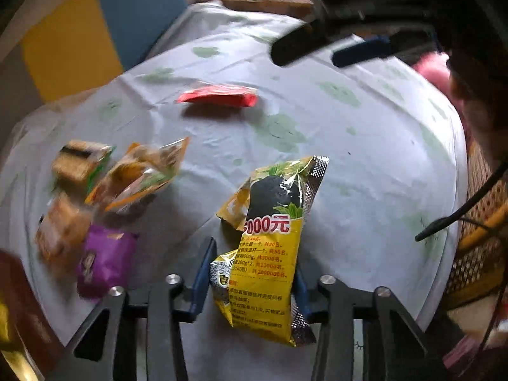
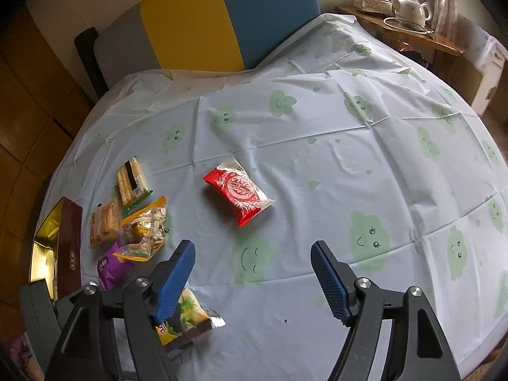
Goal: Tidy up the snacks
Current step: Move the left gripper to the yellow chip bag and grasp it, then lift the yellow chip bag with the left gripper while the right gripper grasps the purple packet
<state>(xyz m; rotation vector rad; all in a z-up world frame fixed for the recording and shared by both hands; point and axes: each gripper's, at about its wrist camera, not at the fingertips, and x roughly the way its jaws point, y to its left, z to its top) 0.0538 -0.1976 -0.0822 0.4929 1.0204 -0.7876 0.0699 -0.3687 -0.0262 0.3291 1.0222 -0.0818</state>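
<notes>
**Yellow packet pinched, red one lying loose**

Yellow and foil-edged, the snack packet sits between the blue pads of the left tongs, which pinch it at its lower half; its long axis runs straight out from the tongs, the black-printed top end pointing away and leaning a little to the right, held above the pale blue tablecloth. In the right wrist view the same packet shows low down, beside the left finger.

The right tongs are spread wide with nothing between them, over the bench.

A red packet lies flat near the middle of the cloth, well apart from the rest, its long axis slanting from upper left to lower right in the right wrist view.

At the left edge lies a cluster: a wafer pack, an orange biscuit pack, a clear bag of pale chips and a purple packet, touching or overlapping. Beside them stands a dark red box.
</notes>
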